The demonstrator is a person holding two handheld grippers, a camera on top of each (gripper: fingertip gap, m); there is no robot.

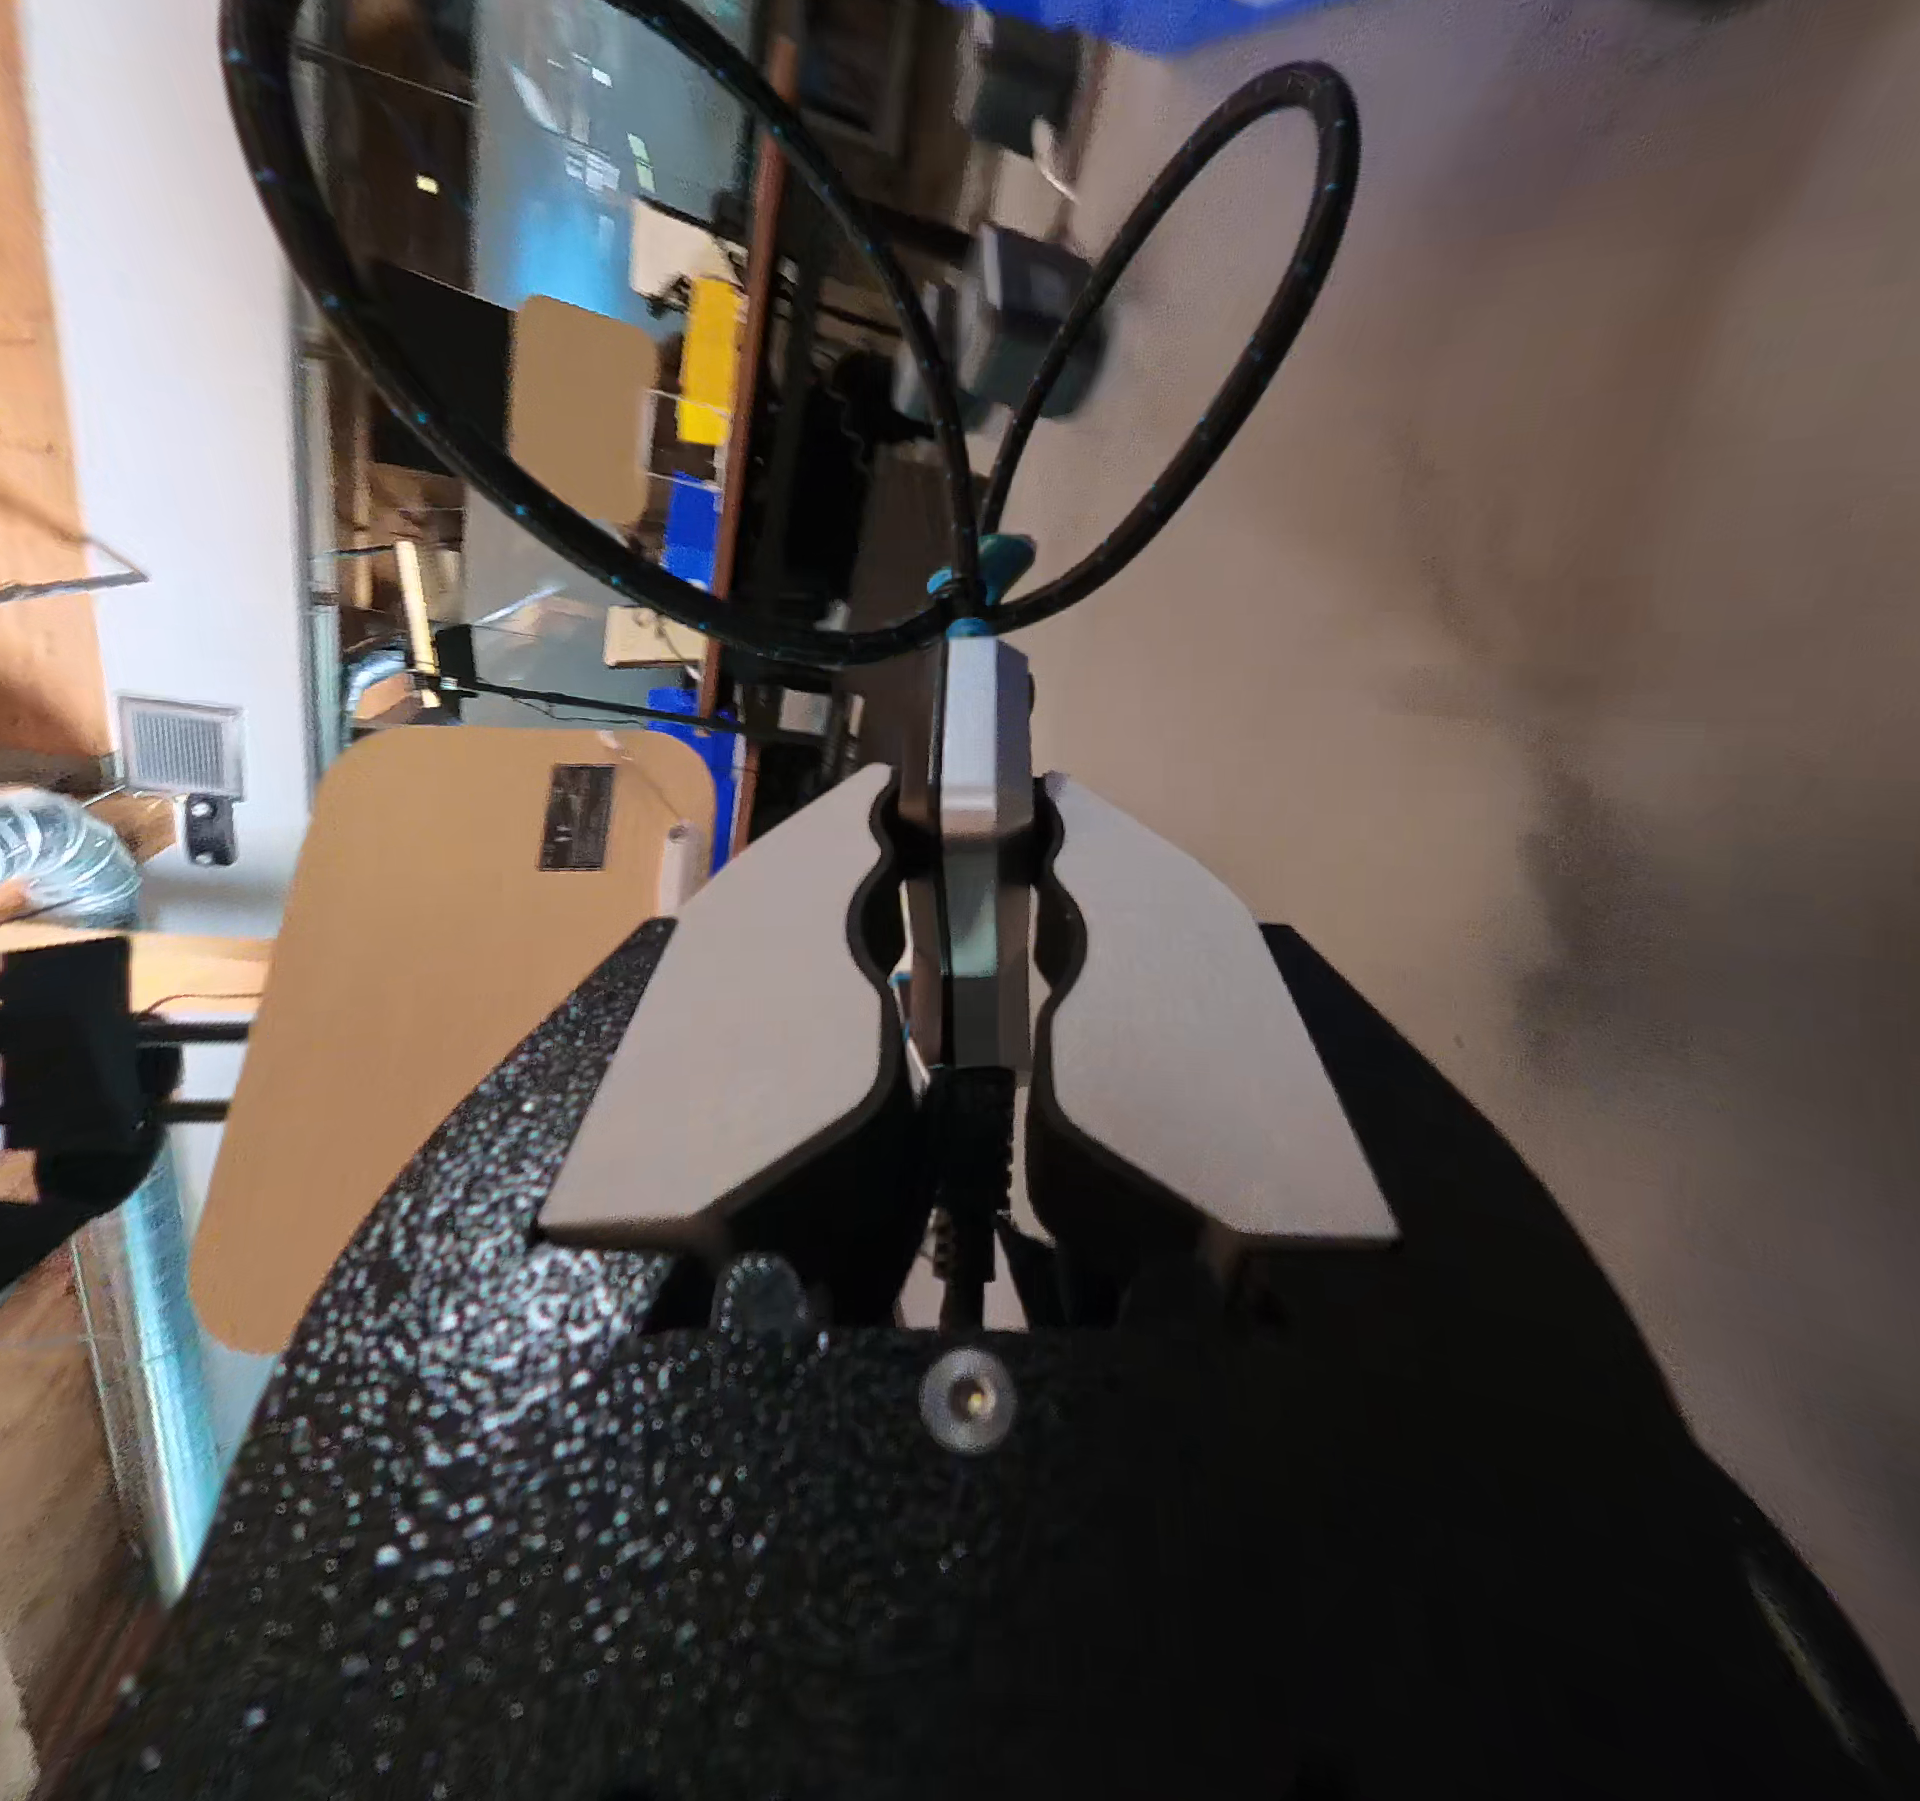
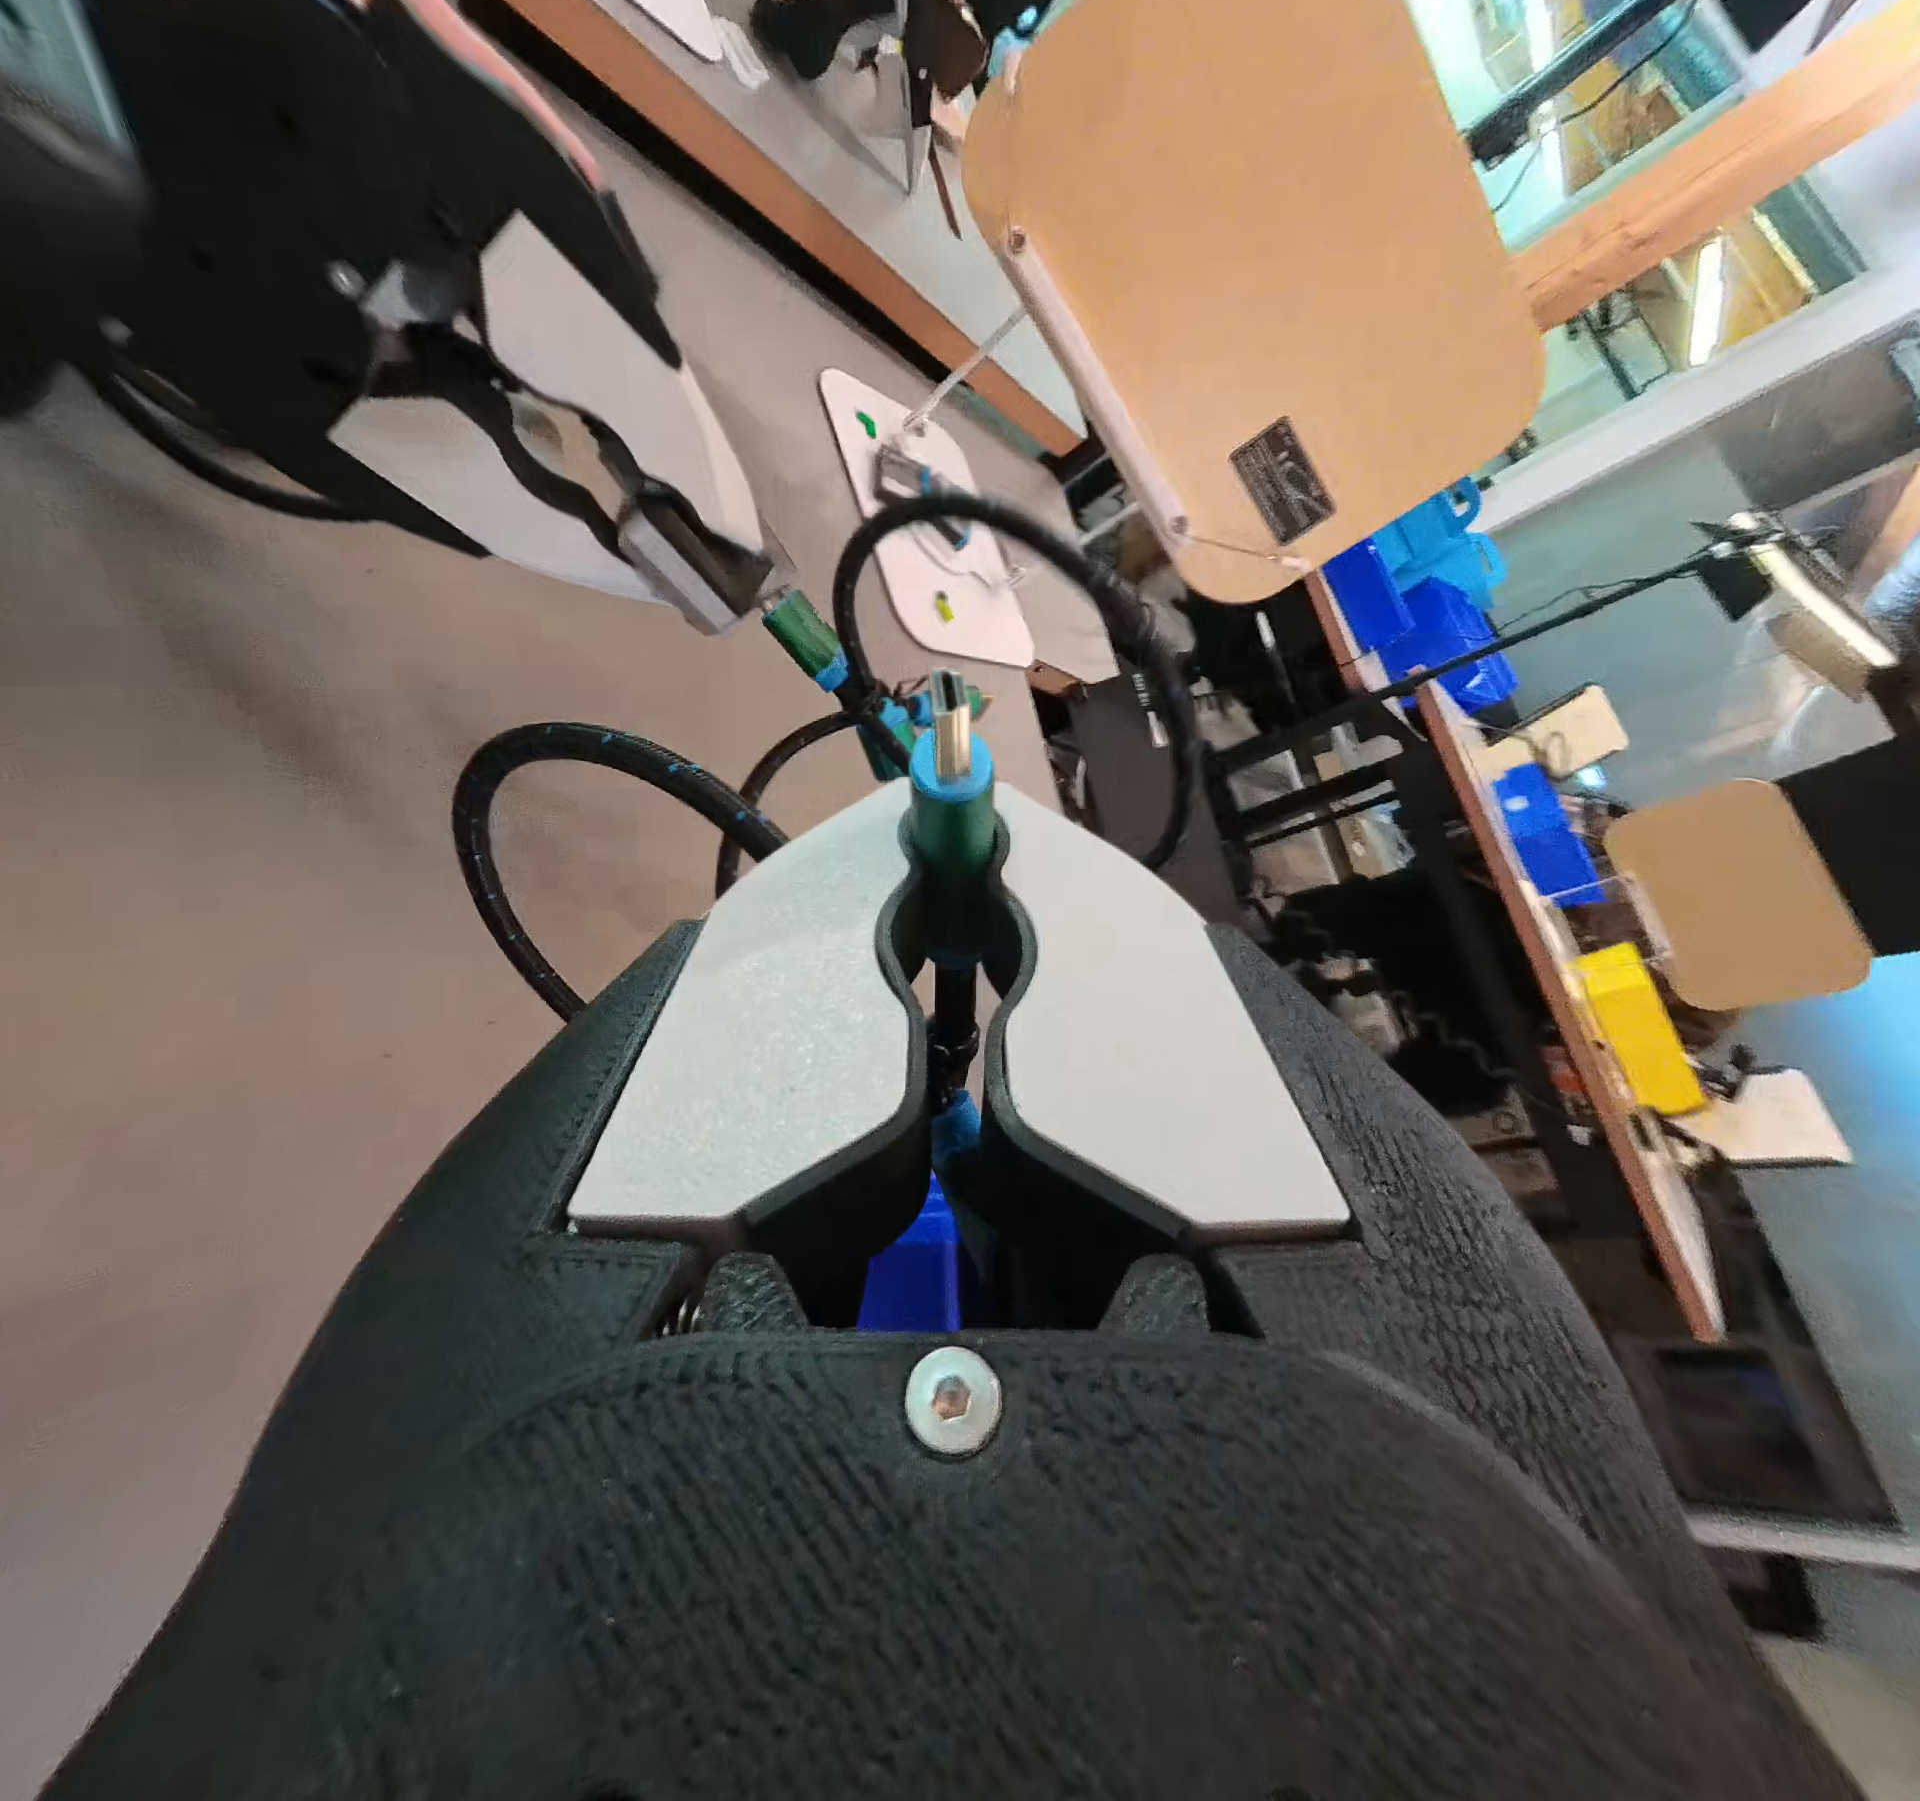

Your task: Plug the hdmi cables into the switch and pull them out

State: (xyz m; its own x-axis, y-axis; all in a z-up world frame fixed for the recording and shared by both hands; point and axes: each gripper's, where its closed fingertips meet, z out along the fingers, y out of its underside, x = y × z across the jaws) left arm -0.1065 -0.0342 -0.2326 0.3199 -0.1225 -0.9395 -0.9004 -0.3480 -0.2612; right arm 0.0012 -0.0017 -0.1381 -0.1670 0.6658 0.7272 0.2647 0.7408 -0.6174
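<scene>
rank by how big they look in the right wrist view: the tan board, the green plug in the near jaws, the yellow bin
1. tan board
2. green plug, though it is nearest the camera
3. yellow bin, farther off, so its place after the plug is unsure

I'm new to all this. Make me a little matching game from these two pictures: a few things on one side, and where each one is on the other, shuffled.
Things:
1. green plug
2. grey block
3. black cable
4. yellow bin

Places:
A. on the bench at the side
B. between the left gripper's fingers
C. looping in the air ahead of the grippers
D. between the right gripper's fingers

Pairs: 1-D, 2-B, 3-C, 4-A
</scene>
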